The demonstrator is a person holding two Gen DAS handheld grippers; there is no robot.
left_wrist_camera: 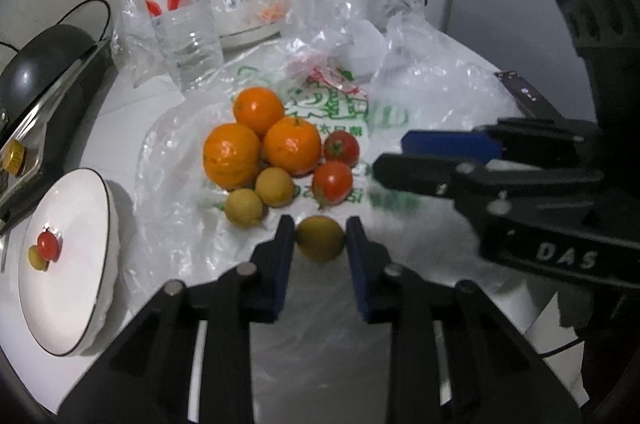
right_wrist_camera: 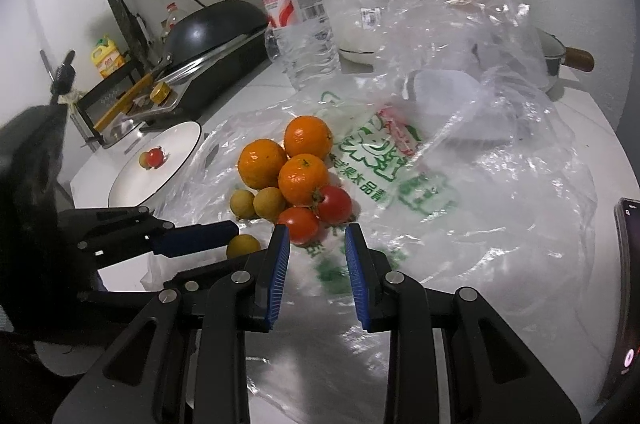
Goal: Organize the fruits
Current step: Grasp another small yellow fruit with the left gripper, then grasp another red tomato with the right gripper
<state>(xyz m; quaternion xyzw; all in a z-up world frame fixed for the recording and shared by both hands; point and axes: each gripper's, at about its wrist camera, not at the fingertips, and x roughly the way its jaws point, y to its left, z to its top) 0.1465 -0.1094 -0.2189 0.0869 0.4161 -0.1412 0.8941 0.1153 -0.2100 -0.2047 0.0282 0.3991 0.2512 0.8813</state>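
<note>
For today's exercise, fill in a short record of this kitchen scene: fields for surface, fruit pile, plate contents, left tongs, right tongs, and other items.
surface: white counter under a clear plastic bag
fruit pile: three oranges, two tomatoes, two small yellow fruits
plate contents: white plate holding one tomato and one yellow fruit
left tongs: left tongs shut on a yellow fruit
right tongs: right tongs shut, holding nothing
other items: water bottle, black pan
</note>
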